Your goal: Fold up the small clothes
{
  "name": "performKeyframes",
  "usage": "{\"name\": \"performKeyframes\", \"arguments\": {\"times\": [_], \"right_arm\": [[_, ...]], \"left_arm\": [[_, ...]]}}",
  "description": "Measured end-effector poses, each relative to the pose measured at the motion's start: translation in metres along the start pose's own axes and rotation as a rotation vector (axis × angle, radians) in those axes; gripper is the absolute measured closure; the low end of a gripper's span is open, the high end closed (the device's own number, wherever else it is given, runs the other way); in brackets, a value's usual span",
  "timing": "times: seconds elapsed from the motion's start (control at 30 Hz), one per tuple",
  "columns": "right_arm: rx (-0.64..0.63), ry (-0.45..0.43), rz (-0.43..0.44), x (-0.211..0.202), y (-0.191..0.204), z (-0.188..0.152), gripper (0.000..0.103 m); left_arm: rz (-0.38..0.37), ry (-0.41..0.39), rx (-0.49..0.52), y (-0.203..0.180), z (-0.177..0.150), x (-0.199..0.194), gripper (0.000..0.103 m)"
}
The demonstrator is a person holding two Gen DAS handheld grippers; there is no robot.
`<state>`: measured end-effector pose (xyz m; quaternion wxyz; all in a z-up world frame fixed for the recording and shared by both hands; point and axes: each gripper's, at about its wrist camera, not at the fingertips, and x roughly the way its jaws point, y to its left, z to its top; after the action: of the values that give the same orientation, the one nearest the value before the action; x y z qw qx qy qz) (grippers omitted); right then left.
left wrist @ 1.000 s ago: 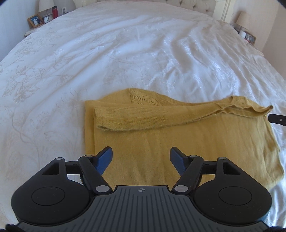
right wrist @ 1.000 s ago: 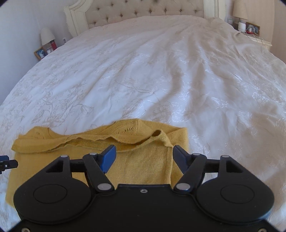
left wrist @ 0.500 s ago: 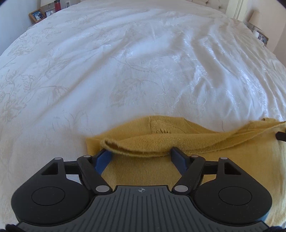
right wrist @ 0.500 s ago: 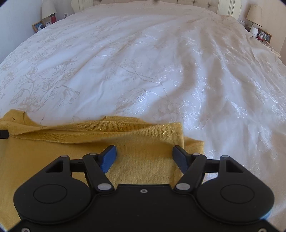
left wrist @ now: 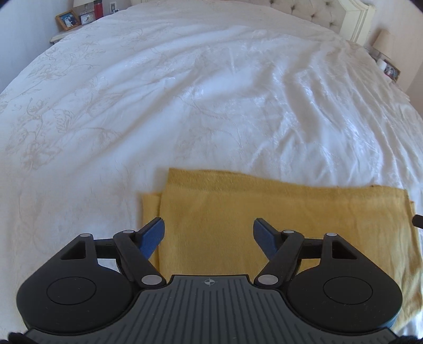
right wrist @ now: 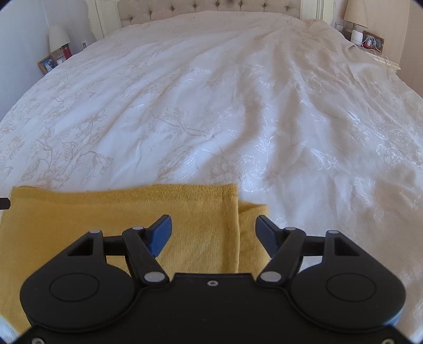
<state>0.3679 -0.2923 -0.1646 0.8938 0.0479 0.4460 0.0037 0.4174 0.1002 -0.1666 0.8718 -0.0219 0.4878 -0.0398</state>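
Note:
A mustard-yellow knit garment [left wrist: 277, 219] lies folded flat on the white bedspread [left wrist: 185, 105], with a lower layer peeking out at its left edge. My left gripper [left wrist: 208, 232] is open and empty, just above the garment's left part. In the right wrist view the same garment [right wrist: 119, 219] lies flat with its right edge folded over. My right gripper [right wrist: 213, 232] is open and empty over that right edge. The tip of the other gripper shows at the frame edge in each view.
The bed is wide, with a white floral bedspread [right wrist: 224, 105] and a tufted headboard [right wrist: 211, 8] at the far end. Nightstands with lamps, photo frames and a red bottle [left wrist: 98, 6] stand on both sides of the headboard.
The garment's raised far edge has come down and now lies flat as a folded layer. Both grippers have pulled back slightly and stay open.

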Motion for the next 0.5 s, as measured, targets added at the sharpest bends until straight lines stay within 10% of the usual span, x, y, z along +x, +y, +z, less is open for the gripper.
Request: {"name": "performKeyframes", "arguments": {"times": [0.5], "right_arm": [[0.053,0.193,-0.07,-0.041,-0.017,-0.109,0.03]], "left_arm": [[-0.067,0.173,0.128,-0.041,-0.136,-0.021,0.015]]}}
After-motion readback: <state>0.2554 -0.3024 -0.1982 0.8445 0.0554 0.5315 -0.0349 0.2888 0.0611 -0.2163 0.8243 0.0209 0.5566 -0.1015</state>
